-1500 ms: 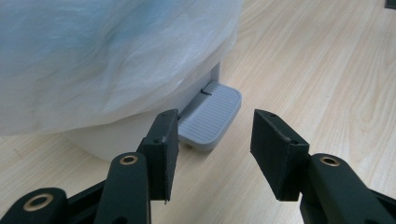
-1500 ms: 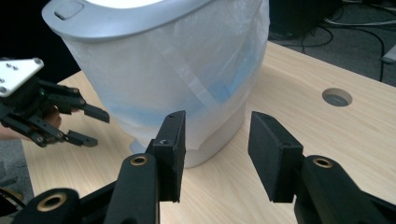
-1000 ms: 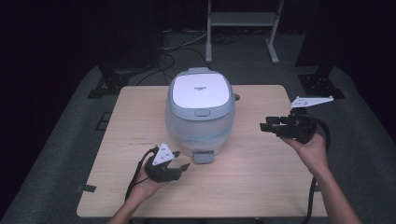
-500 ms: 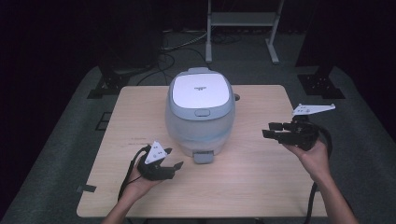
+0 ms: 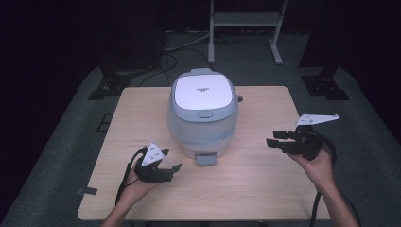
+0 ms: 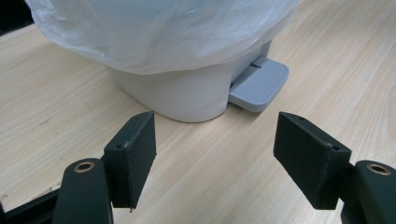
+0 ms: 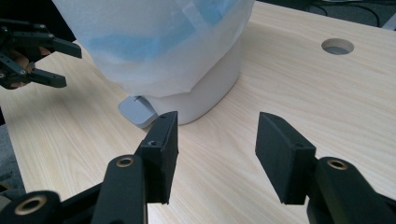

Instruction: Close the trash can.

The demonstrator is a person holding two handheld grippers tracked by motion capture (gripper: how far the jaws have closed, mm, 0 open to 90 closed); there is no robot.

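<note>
A small white pedal bin with a closed lid and a thin plastic liner stands mid-table; its grey pedal faces the near edge. Left of the pedal, my left gripper lies low over the table, pointing at the bin's base and pedal. Its jaws have just been opening, with nothing between them. To the bin's right, my right gripper hovers, aimed at the bin's lower side. Open, its jaws have widened slightly and hold nothing. The left gripper shows beyond the pedal.
The wooden table has a round cable hole behind the bin. On the dark floor at the back are a metal stand and cables. Bare wood surrounds the bin on both sides.
My left gripper's jaws have spread wider while the hand stayed put. The right gripper has sunk a little toward the table.
</note>
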